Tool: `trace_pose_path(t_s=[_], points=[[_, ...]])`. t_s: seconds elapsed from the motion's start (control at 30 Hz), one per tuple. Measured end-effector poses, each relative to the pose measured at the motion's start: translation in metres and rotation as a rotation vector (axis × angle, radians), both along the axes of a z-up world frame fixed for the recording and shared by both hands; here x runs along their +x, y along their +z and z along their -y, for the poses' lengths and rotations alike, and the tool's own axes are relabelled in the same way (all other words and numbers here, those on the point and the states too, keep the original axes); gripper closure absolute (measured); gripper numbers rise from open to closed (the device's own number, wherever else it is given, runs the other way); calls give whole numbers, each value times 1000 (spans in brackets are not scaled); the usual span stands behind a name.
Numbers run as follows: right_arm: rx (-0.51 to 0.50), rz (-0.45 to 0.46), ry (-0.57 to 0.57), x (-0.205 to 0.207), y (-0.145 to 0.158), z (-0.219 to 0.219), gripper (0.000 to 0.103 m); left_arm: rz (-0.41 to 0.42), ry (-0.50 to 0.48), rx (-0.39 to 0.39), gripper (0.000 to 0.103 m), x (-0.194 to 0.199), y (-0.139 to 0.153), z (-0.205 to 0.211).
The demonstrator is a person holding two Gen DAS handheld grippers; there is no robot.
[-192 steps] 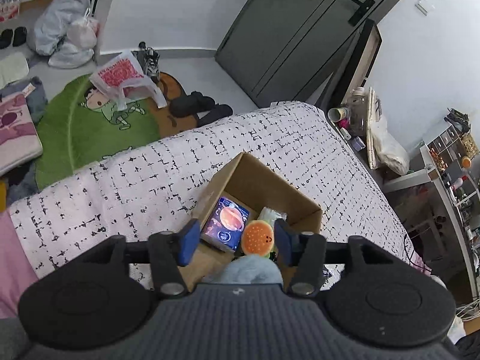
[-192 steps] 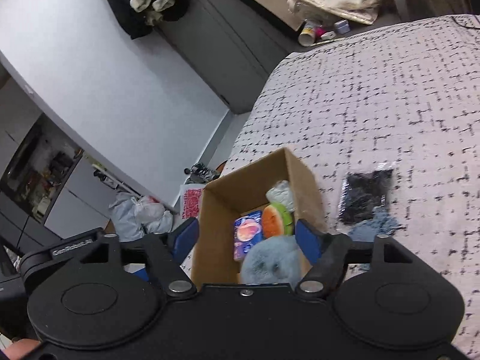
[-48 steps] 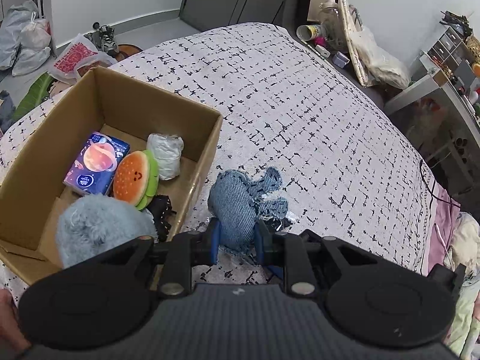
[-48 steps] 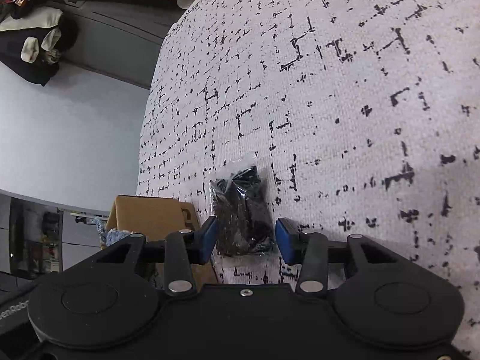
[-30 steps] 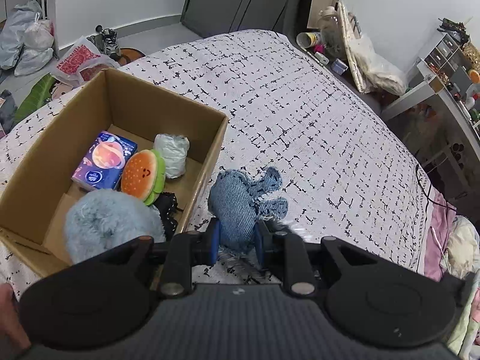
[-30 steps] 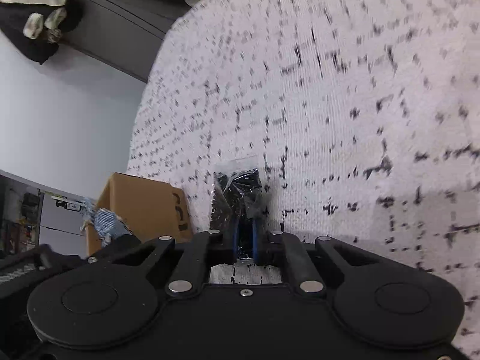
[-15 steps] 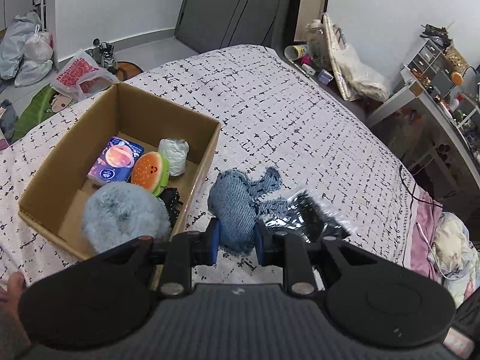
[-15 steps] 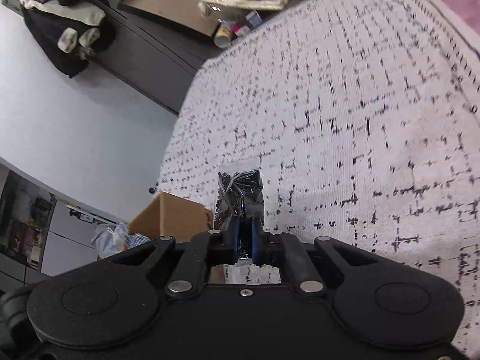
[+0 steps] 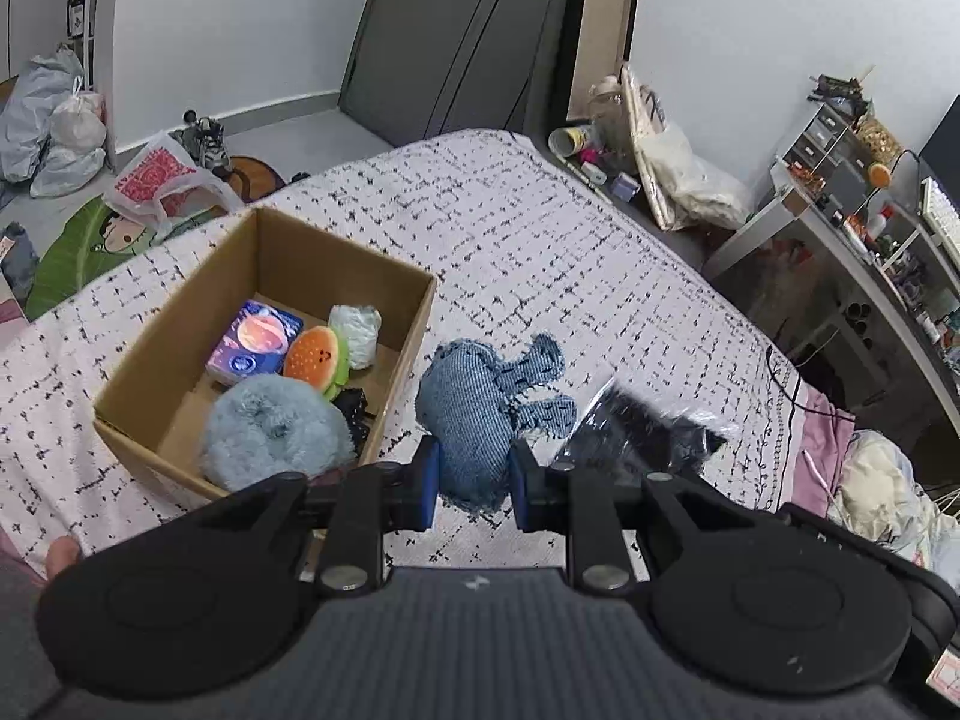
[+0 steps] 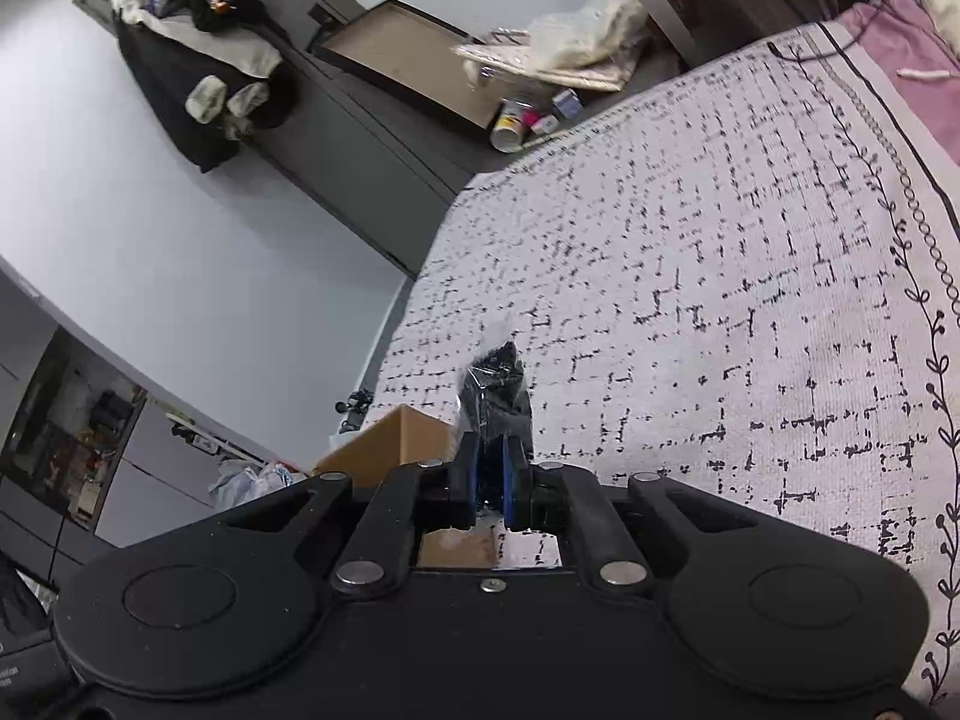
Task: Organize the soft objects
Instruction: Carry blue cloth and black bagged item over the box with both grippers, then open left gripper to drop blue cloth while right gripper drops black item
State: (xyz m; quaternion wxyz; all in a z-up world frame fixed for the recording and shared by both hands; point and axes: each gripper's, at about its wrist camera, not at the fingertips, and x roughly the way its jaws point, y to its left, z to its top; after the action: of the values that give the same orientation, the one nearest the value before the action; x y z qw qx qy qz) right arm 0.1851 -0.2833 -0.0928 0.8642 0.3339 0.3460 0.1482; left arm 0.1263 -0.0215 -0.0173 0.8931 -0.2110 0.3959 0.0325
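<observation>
**Observer:** What have you got, and where is it?

**Me:** Two things. The denim plush [image 9: 471, 405] is pinched at its near end between my left gripper [image 9: 472, 473] jaws; it hangs clear of the bed [image 9: 540, 252], just right of the cardboard box [image 9: 414, 324]. The clear bag of dark stuff [image 10: 497, 402] is nipped by its edge in my right gripper [image 10: 491, 483], jaws pressed nearly together on the thin film. In the left view that bag [image 9: 642, 429] floats just beside the plush, on its right.

**Observer:** Which step, would you say?

**Me:** Carry, I judge. Both pieces are up off the cover and neither is over the box opening yet.

**Observer:** What's in the box?

**Me:** A fluffy grey-blue ball [image 9: 273, 429] at the near wall, a burger plush [image 9: 318, 360], a purple packet [image 9: 255, 342], a pale wrapped bundle [image 9: 355, 327], something small and dark by the right wall. Free floor is at the far-left corner.

**Observer:** Next move?

**Me:** Swing the plush left over the right wall, high enough to clear it, then spread the jaws. Bag follows; likely one at a time, since the opening is narrow for both grippers.
</observation>
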Motion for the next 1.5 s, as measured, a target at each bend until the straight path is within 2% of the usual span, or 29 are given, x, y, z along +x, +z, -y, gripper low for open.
trace_pose_path(t_s=[0.33, 0.77, 1.1, 1.5], points=[[-6, 77, 55, -16, 19, -15, 97, 30, 46, 10, 80, -17, 22, -29], [-11, 136, 81, -20, 29, -40, 97, 36, 98, 5, 80, -17, 30, -70], [-20, 168, 98, -17, 28, -58, 98, -12, 124, -21, 80, -6, 12, -104], [-46, 166, 148, -8, 18, -93, 100, -133, 143, -47, 78, 7, -25, -132]])
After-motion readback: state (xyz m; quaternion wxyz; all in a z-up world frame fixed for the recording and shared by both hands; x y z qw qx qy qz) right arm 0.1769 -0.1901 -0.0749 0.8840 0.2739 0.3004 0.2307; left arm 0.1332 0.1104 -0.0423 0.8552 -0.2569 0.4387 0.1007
